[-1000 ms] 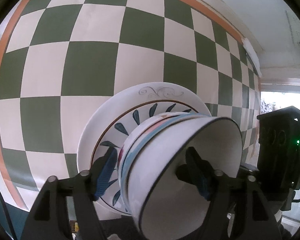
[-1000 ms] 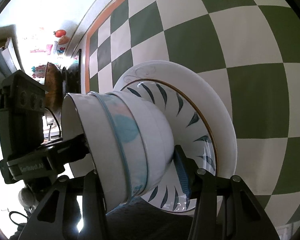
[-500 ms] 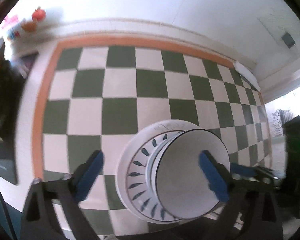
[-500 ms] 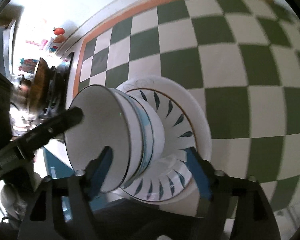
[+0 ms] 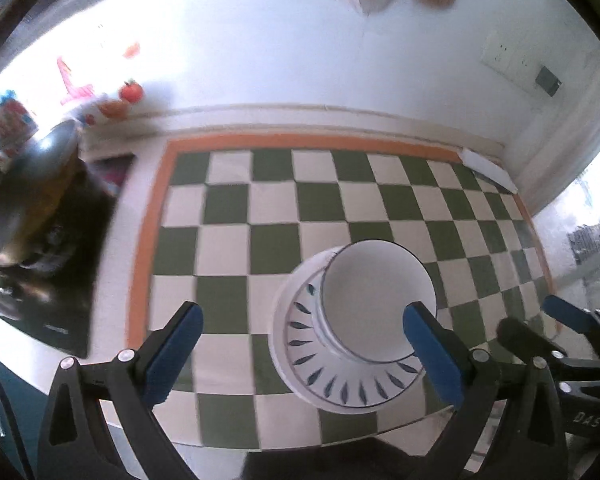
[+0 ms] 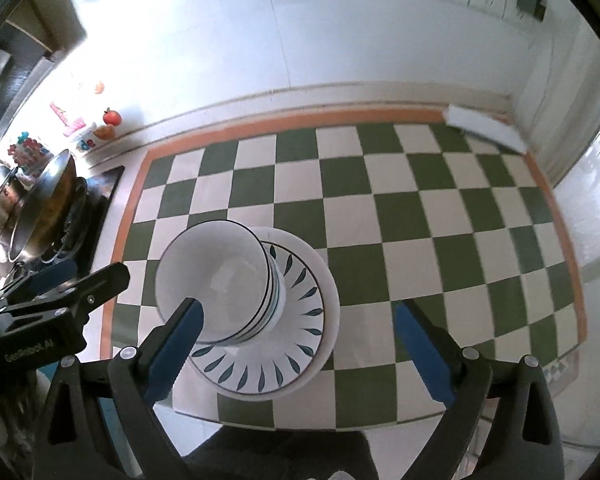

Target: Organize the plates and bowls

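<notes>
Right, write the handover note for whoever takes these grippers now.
Left gripper: open, empty, hanging above the table.
Right gripper: open, empty, also raised.
Bowls: nested together, sitting on the plates.
Plates: stacked on the checkered cloth, near its front edge.
Done: bowls and plates look gathered into one pile; neither gripper touches it.
Left: I see no other loose dishes; check the pile sits straight, or move it to storage if required.

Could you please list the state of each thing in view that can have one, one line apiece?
Left hand-held gripper: open, holding nothing, above the mat.
Right hand-held gripper: open, holding nothing.
Stacked bowls: nested upright, resting on the plates.
Plates: stacked flat on the checkered mat.
Metal pot: tilted on the stove at the left; contents cannot be told.
</notes>
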Demonstrator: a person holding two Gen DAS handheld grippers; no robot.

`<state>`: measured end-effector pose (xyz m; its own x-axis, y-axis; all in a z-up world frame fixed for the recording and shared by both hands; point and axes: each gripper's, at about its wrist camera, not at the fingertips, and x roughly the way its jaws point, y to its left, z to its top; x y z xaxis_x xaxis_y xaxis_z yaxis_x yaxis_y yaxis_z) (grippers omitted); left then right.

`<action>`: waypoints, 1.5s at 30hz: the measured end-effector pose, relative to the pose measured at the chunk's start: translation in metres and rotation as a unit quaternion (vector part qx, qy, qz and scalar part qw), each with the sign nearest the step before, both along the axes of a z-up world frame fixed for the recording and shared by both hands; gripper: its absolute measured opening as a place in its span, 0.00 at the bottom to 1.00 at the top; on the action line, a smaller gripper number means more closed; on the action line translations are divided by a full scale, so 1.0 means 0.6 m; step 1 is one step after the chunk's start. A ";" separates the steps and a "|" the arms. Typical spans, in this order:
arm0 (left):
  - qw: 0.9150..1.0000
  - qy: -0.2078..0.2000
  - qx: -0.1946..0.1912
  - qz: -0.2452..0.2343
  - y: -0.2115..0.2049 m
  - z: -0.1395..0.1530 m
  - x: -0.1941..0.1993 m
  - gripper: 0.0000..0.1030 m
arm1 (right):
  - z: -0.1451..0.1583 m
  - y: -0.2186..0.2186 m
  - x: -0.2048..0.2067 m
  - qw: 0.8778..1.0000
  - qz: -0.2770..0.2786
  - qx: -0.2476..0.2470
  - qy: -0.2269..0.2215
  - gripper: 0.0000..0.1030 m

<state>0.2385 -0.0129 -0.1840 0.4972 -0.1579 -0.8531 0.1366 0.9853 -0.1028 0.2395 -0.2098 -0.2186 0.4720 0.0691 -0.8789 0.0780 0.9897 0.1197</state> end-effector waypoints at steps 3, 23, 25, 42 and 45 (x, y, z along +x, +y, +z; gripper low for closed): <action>1.000 -0.021 -0.004 0.021 0.010 0.029 -0.038 0.99 | 0.026 0.005 -0.033 1.000 0.005 -0.005 -0.016 0.96; 0.991 -0.110 0.015 0.070 0.018 0.185 -0.339 0.99 | 0.208 0.025 -0.342 0.992 0.039 -0.011 -0.123 0.97; 0.990 -0.120 0.014 0.066 0.021 0.195 -0.367 0.99 | 0.223 0.029 -0.376 0.991 0.038 -0.015 -0.131 0.97; 0.982 -0.182 0.036 0.042 0.076 0.265 -0.570 0.99 | 0.311 0.088 -0.612 0.982 -0.005 -0.023 -0.188 0.97; 0.982 -0.185 0.033 0.039 0.083 0.266 -0.587 1.00 | 0.314 0.096 -0.634 0.982 -0.008 -0.024 -0.188 0.97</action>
<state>-0.1135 0.0366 -0.0243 0.7827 -0.0577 -0.6198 0.0770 0.9970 0.0044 -0.1408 -0.1521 -0.0304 0.7648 0.0218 -0.6439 0.0524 0.9940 0.0958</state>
